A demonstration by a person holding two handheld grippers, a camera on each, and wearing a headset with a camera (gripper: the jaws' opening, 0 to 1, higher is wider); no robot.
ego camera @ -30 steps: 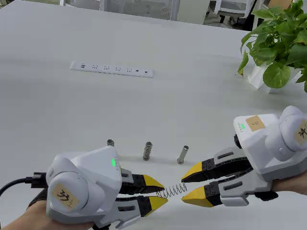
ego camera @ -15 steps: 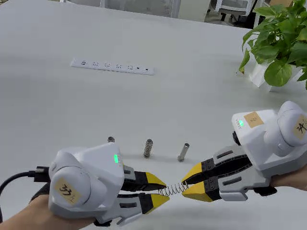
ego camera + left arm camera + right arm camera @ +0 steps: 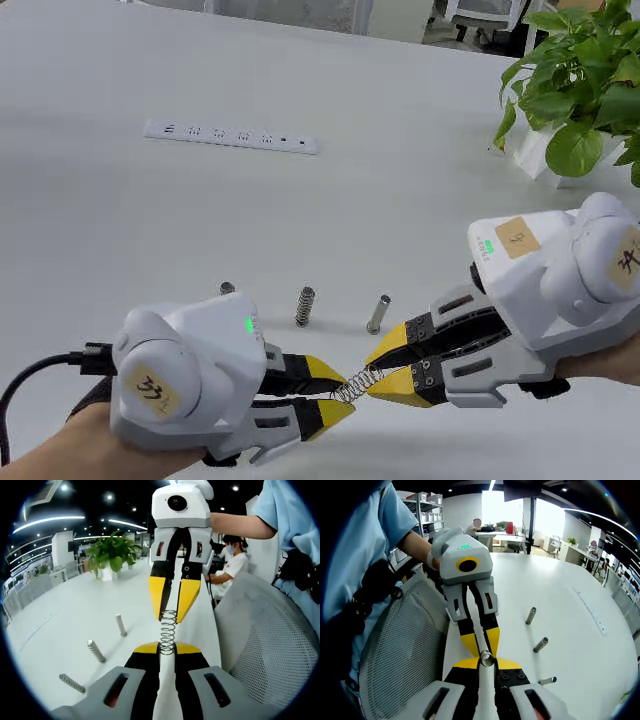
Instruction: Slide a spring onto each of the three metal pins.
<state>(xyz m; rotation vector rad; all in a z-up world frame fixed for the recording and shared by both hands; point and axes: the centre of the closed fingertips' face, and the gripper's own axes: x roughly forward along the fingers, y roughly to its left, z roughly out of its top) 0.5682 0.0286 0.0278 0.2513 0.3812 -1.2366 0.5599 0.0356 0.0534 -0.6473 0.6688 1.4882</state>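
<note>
So the thin silver wire spring [image 3: 357,383] is held up off the pale grey bench [image 3: 120,230], just on the near side of the middle steel pin [image 3: 305,306], which is already wrapped in a coil of its own. One end is pinched in the left white-and-yellow tongs [image 3: 340,393] and the other end is gripped in the right tongs [image 3: 370,375], both squeezed down narrow. A bare steel pin [image 3: 378,313] is stood just right of the middle one, and a third pin [image 3: 228,288] just left.
</note>
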